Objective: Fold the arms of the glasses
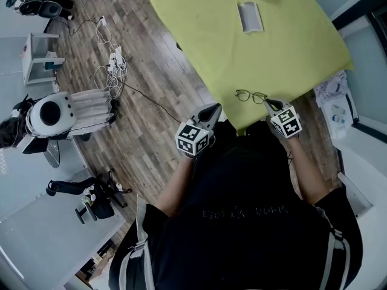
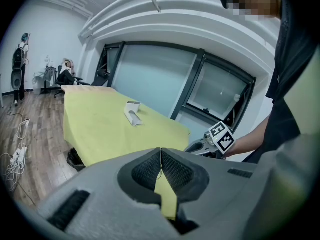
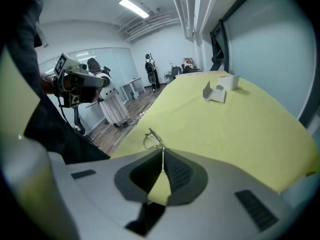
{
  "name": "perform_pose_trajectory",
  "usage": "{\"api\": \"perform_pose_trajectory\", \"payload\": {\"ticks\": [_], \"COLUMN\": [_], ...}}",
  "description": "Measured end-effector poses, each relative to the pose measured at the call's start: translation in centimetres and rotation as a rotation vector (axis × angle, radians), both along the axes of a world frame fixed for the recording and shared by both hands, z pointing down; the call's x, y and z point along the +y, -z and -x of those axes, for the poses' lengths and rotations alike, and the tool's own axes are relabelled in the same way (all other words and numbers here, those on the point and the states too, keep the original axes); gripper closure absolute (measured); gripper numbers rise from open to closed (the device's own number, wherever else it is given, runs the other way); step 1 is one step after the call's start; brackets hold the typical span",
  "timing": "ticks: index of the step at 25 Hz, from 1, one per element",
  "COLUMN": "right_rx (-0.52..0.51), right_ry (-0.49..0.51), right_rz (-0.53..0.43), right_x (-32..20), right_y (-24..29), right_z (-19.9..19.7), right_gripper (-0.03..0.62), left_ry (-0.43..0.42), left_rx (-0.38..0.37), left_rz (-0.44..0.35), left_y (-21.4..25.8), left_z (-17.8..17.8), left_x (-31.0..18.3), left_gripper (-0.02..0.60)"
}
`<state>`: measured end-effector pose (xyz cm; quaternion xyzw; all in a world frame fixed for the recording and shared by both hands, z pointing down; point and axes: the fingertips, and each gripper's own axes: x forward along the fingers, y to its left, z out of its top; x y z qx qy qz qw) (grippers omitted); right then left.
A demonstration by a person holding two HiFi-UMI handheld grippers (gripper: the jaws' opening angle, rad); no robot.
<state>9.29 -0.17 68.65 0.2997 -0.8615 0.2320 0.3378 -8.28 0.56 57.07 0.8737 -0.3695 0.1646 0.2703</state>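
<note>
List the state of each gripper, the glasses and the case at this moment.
glasses: at the near edge of the table, held arm looks unfolded.
right gripper: shut on one arm of the glasses.
left gripper: shut, empty.
grey case: lying open, far from the glasses.

A long table (image 1: 199,17) draped in yellow-green cloth ran from near to far across a floor (image 1: 157,83) of grey-brown wood planks. On the floor to its left lay a tangle of white cables and a power strip (image 1: 113,62), with a small white side table (image 1: 37,56) farther left. Large dark-framed windows (image 2: 160,81) lined the wall on the table's right. The other walls (image 2: 47,39) were white, and strip lights (image 3: 134,7) glowed on the ceiling.
</note>
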Motion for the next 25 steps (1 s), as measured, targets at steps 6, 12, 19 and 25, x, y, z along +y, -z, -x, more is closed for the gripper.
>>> {"api": "perform_pose_trajectory", "payload": {"ticks": [6, 12, 19, 25], "right_rx": [-0.120, -0.171, -0.209, -0.258], "right_ry": [-0.075, -0.082, -0.083, -0.089], "right_rz": [-0.030, -0.094, -0.156, -0.215], "right_x": [-0.6, -0.8, -0.4, -0.4], "right_y": [3.2, 6.3, 8.8, 11.7], "right_z": [0.3, 1.0, 1.1, 1.4], "right_gripper": [0.560, 0.560, 0.560, 0.559], "left_ry": [-0.004, -0.009, -0.010, -0.030], "left_rx": [0.009, 0.018, 0.031, 0.039], "left_rz": [0.000, -0.006, -0.020, -0.060], "left_y": [-0.3, -0.4, -0.3, 0.6], "left_z": [-0.6, -0.6, -0.9, -1.6], "left_x": [-0.1, -0.1, -0.5, -1.0], "left_gripper": [0.561, 0.561, 0.561, 0.562]}}
